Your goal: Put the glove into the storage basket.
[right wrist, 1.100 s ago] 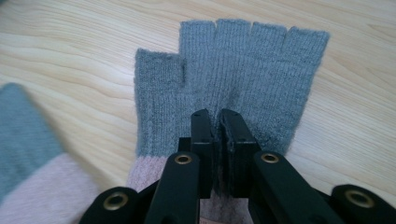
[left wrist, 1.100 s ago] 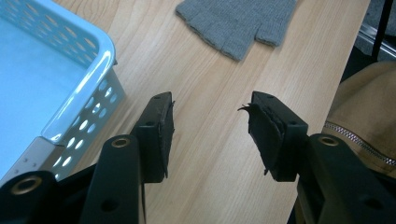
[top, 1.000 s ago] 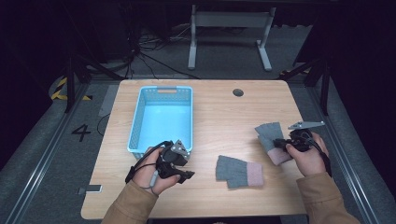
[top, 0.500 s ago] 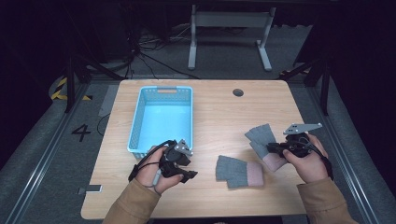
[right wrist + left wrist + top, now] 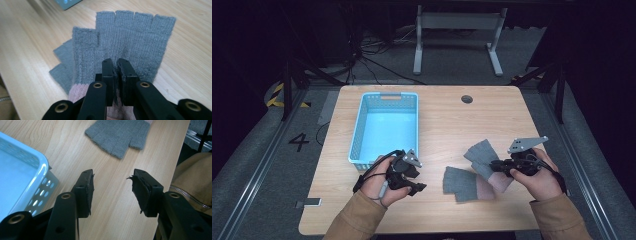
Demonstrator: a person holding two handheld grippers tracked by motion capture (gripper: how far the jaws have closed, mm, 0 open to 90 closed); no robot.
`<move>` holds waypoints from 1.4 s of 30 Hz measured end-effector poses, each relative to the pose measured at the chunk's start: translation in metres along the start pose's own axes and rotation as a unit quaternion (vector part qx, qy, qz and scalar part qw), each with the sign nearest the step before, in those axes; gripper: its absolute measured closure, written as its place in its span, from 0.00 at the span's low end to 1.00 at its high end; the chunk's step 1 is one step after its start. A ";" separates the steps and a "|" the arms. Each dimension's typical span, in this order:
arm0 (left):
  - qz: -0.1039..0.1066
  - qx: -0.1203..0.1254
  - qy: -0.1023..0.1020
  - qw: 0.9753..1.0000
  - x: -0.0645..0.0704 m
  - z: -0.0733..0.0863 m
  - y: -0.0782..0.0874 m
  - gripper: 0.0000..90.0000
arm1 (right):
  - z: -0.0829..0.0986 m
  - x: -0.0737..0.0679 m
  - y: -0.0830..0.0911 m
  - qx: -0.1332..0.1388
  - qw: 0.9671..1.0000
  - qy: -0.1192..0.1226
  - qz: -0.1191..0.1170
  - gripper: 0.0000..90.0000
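The wide wooden counter [image 5: 437,115] holds a light blue plastic basket [image 5: 384,127] on its left side, and the basket has nothing in it. Two grey knit fingerless gloves with pink cuffs lie near the right. The right hand-held gripper [image 5: 117,65] pinches one grey glove [image 5: 130,37] tight near its cuff. This glove partly covers the other grey glove [image 5: 460,182]. Lift slowly so the lower one stays down, then carry it left over the basket. The left hand-held gripper [image 5: 112,186] waits with jaws apart, holding nothing, just beside the basket.
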State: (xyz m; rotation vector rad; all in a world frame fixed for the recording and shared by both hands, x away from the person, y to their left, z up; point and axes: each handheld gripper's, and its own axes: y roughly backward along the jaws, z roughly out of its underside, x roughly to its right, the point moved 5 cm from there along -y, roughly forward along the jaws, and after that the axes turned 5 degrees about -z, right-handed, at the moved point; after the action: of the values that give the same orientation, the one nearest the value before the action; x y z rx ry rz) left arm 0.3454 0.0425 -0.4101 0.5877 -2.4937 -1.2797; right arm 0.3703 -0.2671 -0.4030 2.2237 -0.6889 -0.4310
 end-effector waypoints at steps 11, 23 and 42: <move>0.002 -0.002 -0.004 1.000 0.002 -0.001 -0.002 0.59 | -0.001 -0.013 -0.012 -0.017 0.999 0.039 -0.032 0.94; 0.013 0.008 -0.014 1.000 0.006 -0.003 -0.010 0.59 | 0.002 -0.023 -0.031 -0.039 0.995 0.071 -0.059 0.94; 0.024 -0.004 -0.019 1.000 0.011 -0.005 -0.026 0.70 | 0.008 -0.036 -0.053 -0.068 0.987 0.113 -0.093 0.94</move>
State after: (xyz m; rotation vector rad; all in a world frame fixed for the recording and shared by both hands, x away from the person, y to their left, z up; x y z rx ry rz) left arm 0.3434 0.0207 -0.4278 0.5031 -2.5172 -1.2944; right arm 0.3552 -0.2198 -0.4452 2.1712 -0.3237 -0.3024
